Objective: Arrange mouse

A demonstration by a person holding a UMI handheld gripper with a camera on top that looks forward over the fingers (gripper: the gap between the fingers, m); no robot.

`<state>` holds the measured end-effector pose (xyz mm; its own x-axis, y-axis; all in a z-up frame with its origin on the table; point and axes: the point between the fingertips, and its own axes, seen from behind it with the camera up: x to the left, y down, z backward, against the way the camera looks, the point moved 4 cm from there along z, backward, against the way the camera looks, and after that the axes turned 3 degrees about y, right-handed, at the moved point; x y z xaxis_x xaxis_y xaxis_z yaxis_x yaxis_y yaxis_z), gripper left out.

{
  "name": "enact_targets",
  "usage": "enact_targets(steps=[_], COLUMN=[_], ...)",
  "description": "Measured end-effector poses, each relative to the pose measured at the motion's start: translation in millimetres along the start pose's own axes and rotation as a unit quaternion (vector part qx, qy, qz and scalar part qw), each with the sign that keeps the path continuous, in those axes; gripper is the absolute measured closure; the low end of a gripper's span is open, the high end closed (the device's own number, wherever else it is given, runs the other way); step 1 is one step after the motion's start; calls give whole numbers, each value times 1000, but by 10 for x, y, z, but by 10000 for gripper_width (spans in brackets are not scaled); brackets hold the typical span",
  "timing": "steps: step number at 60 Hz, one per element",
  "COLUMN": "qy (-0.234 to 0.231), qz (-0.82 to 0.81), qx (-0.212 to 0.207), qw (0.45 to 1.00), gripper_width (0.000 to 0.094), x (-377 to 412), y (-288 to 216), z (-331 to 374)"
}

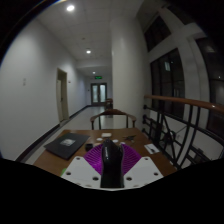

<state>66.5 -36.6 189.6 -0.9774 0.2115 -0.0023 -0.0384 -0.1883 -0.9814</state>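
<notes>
A black computer mouse [110,163] is held between my gripper's two fingers, raised above the wooden table [60,158]. The gripper [110,160] is shut on it: the purple pads [95,158] press on both of its sides. The mouse runs lengthwise along the fingers, its front end pointing ahead toward the table's far side. Its underside is hidden.
A dark mouse mat or notebook [66,146] lies on the table to the left. A small white card [151,148] lies to the right. A wooden chair [113,119] stands beyond the table. A railing [185,120] runs along the right; a corridor stretches ahead.
</notes>
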Motion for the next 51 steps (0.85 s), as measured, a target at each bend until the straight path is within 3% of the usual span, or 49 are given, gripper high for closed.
enact_targets(steps=[4, 13, 20, 23, 31, 36, 39, 51], qy=[-11, -35, -24, -31, -60, -91, -106, -129], qz=[28, 66, 73, 82, 107, 91, 81, 69], qx=[14, 101, 145, 136, 175, 185, 179, 185], qw=[999, 992, 986, 987, 977, 974, 975, 972], gripper_width=[721, 722, 715, 718, 514, 240, 136, 92], x=[325, 796, 777, 816, 820, 804, 747, 126], y=[236, 1228, 1584, 1561, 1612, 1532, 1427, 1267], z=[-214, -416, -378, -324, -284, -119, 24, 618])
